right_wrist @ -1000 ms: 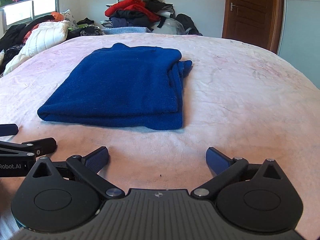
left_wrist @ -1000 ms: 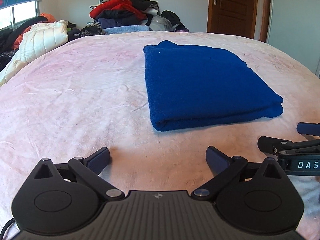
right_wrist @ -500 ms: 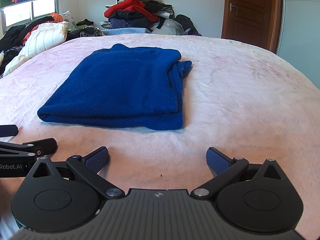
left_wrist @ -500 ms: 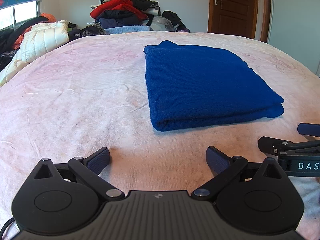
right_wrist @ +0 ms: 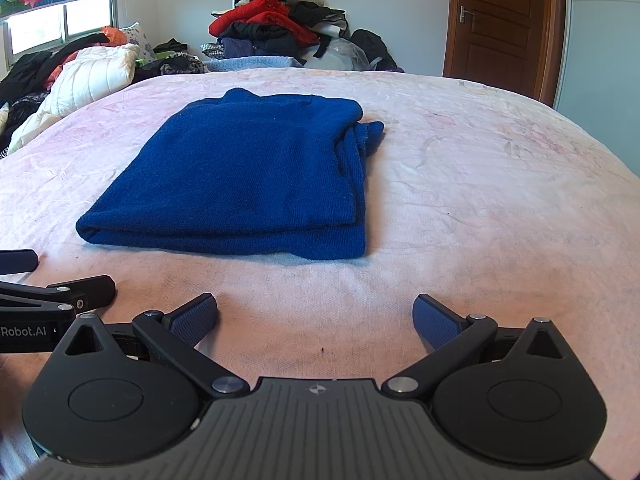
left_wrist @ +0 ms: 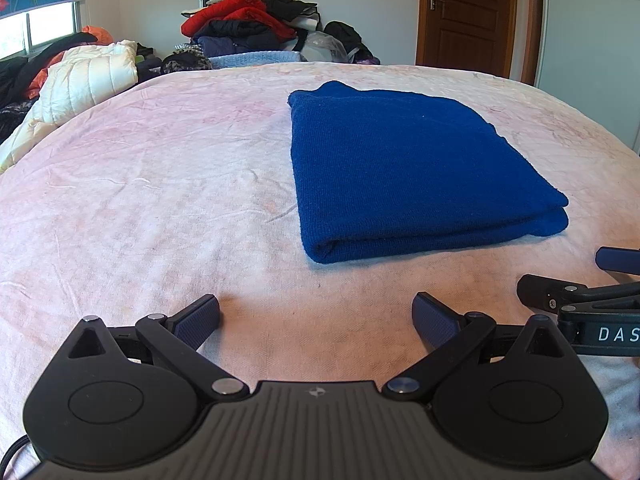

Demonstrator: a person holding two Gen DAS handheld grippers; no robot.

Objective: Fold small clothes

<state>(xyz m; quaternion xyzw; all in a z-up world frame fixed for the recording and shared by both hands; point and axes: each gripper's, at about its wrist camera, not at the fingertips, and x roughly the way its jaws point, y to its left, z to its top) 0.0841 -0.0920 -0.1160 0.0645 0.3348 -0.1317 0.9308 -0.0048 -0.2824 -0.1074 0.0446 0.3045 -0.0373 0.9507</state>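
Left wrist view: my left gripper [left_wrist: 316, 320] has its jaws spread wide and holds nothing, low over the pink bedspread [left_wrist: 140, 200]. The blue garment [left_wrist: 400, 172] lies ahead and a little right of it, apart from the pads, already a flat rectangle with its rounded fold edge facing me. I judge the fold done, or one last halving left; that would mean reaching forward to pinch the near edge. The right gripper's finger [left_wrist: 576, 296] pokes in just beside my right pad.

Right wrist view: my right gripper [right_wrist: 316, 320] is likewise spread and empty. The garment sits ahead and left, its layered edges toward the right. Nothing lies between claw and cloth. A clothes pile [right_wrist: 280, 24] and a white quilted jacket [right_wrist: 92, 76] sit well beyond, a wooden door [right_wrist: 504, 20] far right.
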